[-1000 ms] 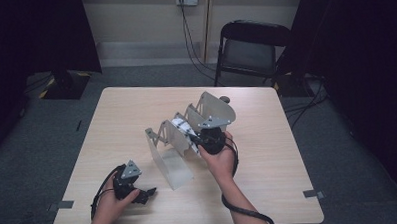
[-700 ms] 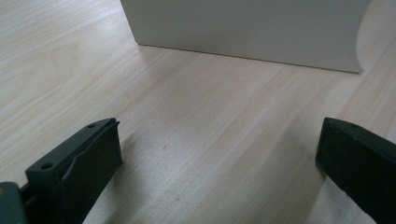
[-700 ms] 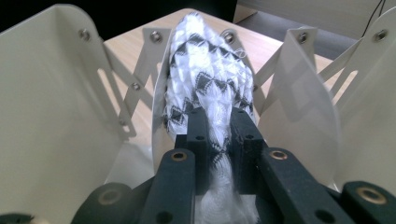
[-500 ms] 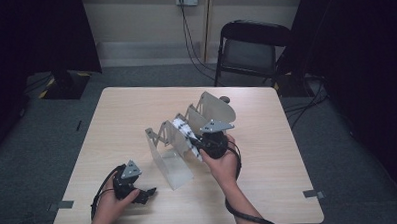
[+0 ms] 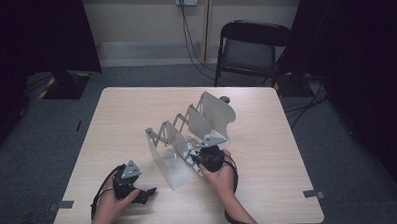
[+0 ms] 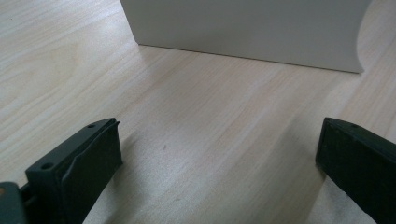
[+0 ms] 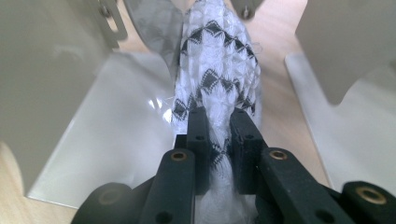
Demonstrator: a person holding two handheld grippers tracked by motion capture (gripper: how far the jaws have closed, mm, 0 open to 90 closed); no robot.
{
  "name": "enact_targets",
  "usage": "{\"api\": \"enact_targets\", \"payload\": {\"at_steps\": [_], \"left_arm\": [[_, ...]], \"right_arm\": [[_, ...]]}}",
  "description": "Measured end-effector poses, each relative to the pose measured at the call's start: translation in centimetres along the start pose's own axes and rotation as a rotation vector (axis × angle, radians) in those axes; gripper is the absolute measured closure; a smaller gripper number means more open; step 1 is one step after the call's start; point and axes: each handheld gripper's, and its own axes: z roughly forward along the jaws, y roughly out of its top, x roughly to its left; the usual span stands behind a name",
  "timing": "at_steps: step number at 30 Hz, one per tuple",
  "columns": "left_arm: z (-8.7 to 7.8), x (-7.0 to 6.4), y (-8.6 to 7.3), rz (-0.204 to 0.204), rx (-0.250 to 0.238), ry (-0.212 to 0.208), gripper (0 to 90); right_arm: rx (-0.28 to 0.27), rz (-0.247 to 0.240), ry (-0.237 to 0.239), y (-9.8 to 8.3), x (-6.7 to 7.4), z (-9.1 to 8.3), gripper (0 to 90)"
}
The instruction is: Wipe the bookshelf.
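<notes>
A grey metal accordion rack (image 5: 187, 132) with several upright plates stands mid-table. My right gripper (image 5: 192, 158) is shut on a white cloth with black diamond patterns (image 7: 215, 79), which hangs between two of the rack's plates (image 7: 51, 70). The cloth (image 5: 190, 156) shows at the rack's near side in the high view. My left gripper (image 5: 148, 195) rests on the table near the front left edge. In the left gripper view its jaws stand wide apart with bare wood between them, and the rack's nearest plate (image 6: 243, 28) rises just ahead.
The light wooden table (image 5: 267, 139) has bare room to the right and far left. A small dark knob (image 5: 225, 99) lies behind the rack. A black folding chair (image 5: 249, 50) stands beyond the far edge. Cables trail from both grippers.
My right gripper has pulled back toward the person's side with the cloth, along the rack. The left gripper has not moved.
</notes>
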Motion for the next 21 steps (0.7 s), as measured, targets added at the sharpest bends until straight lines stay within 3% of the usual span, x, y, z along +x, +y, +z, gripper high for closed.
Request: {"api": "enact_targets", "payload": {"at_steps": [11,21], "left_arm": [[0.0,0.0,0.0,0.000,0.000,0.000,0.0],[0.0,0.0,0.0,0.001,0.001,-0.001,0.0]], "right_arm": [[0.033,-0.007,-0.012,-0.7,0.0,0.7,79.8],[-0.025,-0.002,-0.015,1.4,-0.3,-1.7,79.9]]}}
